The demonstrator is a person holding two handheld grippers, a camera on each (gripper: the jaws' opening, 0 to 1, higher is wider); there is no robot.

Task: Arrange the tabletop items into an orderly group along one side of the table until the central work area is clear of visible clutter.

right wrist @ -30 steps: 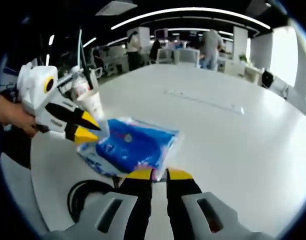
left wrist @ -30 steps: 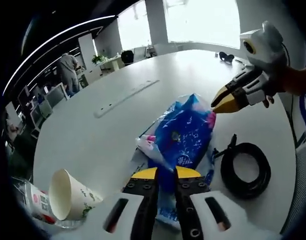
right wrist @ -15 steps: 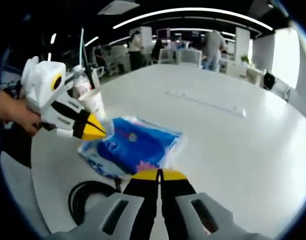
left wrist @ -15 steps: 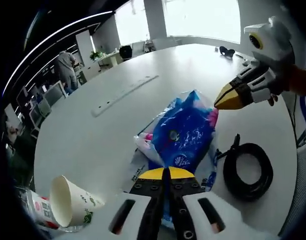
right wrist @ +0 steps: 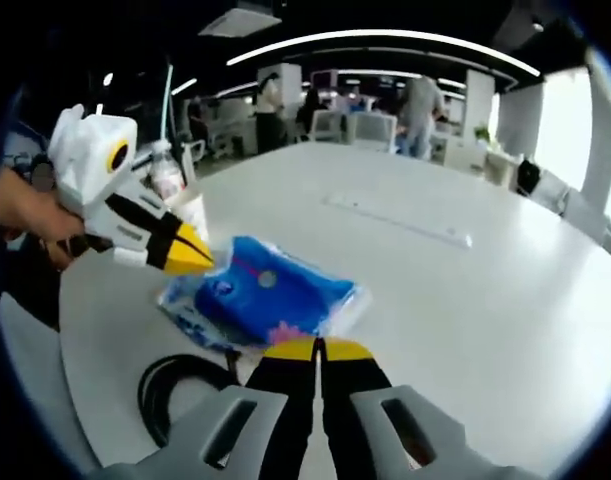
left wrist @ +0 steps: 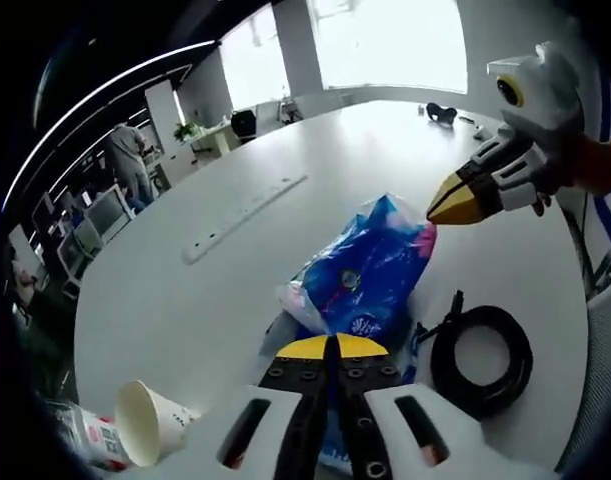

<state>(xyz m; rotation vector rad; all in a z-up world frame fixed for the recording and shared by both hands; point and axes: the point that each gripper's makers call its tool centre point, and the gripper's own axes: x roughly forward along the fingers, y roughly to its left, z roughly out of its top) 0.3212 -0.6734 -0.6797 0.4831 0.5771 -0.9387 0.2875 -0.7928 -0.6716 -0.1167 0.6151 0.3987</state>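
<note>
Since a second ago both grippers' fingers have been brought together. Left gripper (left wrist: 332, 346) is clamped on the blue bag (left wrist: 365, 275); right gripper (right wrist: 318, 349), whether gripping it cannot be told. Bag lies mid-surface, cable coil (left wrist: 482, 345) at 3 o'clock; relocation pending.

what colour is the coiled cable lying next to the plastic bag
Black. The coiled cable shows best in the left gripper view, lying on the white table beside the blue plastic bag.

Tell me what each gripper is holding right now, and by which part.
Both grippers, left and right, are shut on the blue plastic bag, each pinching a thin edge at opposite ends of it.
</note>
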